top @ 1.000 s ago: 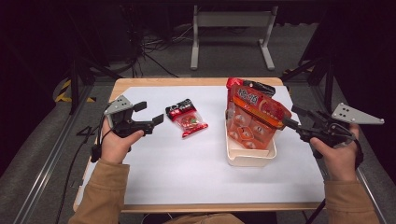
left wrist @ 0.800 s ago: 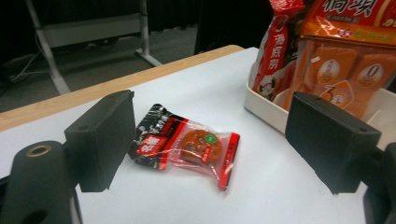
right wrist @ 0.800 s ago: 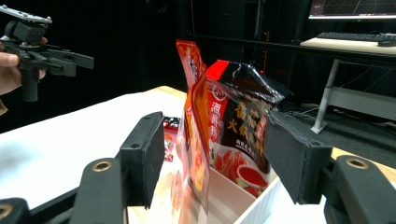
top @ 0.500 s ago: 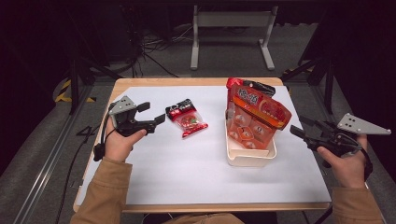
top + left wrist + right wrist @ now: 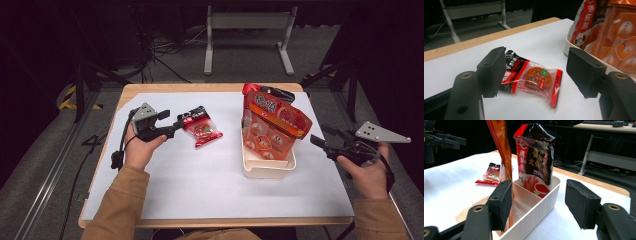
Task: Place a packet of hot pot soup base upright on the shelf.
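The small snack packet (image 5: pixel 201 129) is seen lying flat on the white sheet (image 5: pixel 200 185), well left of the cream bin (image 5: pixel 267 167), with bare sheet on every side. The left gripper (image 5: pixel 172 127) is held at the packet's left edge, jaws wide and just closing, the packet between them unpressed. The right gripper (image 5: pixel 320 142) is kept right of the bin, jaws wide with nothing gripped, near the sheet's right edge.

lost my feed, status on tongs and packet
Left tongs open, just closing around small red-and-black snack packet, pads not touching. Right tongs open beside cream plastic bin. Nothing blocking.
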`<state>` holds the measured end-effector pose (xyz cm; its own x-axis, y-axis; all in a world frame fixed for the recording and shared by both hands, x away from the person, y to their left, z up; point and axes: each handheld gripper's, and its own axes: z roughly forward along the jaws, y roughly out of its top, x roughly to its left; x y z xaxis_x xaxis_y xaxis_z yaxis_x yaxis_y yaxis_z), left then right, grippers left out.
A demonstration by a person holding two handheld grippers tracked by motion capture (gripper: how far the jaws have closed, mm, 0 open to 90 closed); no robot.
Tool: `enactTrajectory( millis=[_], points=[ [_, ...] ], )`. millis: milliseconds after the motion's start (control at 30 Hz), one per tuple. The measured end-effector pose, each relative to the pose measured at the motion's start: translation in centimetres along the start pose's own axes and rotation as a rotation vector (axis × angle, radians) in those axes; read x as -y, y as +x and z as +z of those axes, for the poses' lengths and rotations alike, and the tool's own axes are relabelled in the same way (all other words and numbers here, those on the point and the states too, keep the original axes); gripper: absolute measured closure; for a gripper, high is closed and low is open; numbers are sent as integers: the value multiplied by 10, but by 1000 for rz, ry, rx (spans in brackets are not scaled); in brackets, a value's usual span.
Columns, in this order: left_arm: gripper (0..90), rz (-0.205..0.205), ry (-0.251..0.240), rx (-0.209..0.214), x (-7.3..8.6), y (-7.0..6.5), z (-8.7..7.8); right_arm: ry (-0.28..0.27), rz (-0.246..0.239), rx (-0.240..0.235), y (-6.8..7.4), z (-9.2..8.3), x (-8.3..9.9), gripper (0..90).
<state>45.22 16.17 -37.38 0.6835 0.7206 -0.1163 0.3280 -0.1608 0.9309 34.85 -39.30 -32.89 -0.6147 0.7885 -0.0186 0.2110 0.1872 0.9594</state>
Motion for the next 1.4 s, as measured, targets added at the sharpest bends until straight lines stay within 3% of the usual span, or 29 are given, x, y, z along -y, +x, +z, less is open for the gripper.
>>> enactTrajectory(
  millis=[100, 200, 300, 367, 567, 867, 1167, 1400],
  points=[
    [365, -36, 6, 2, 2, 7, 12, 8, 4, -2, -1, 3, 1, 382],
    [376, -45, 12, -4, 4, 14, 23, 13, -2, -4, -2, 6, 2, 382],
    [341, -39, 16, -13, 5, 18, 28, 16, 0, -9, -3, 8, 2, 382],
    [308, -57, 19, -27, 7, 22, 32, 20, -1, -9, -4, 10, 3, 382],
    [300, -70, 75, -54, 10, 35, 45, 29, 3, -8, -5, 10, 5, 383],
    [350, -155, 95, -65, 22, 53, 59, 44, 3, -5, -6, 11, 10, 383],
    [363, -176, 142, -82, 26, 58, 66, 71, 0, -2, -3, 13, 17, 383],
    [320, -188, 139, -92, 16, 51, 55, 81, 3, -1, -1, 12, 21, 375]
  ],
)
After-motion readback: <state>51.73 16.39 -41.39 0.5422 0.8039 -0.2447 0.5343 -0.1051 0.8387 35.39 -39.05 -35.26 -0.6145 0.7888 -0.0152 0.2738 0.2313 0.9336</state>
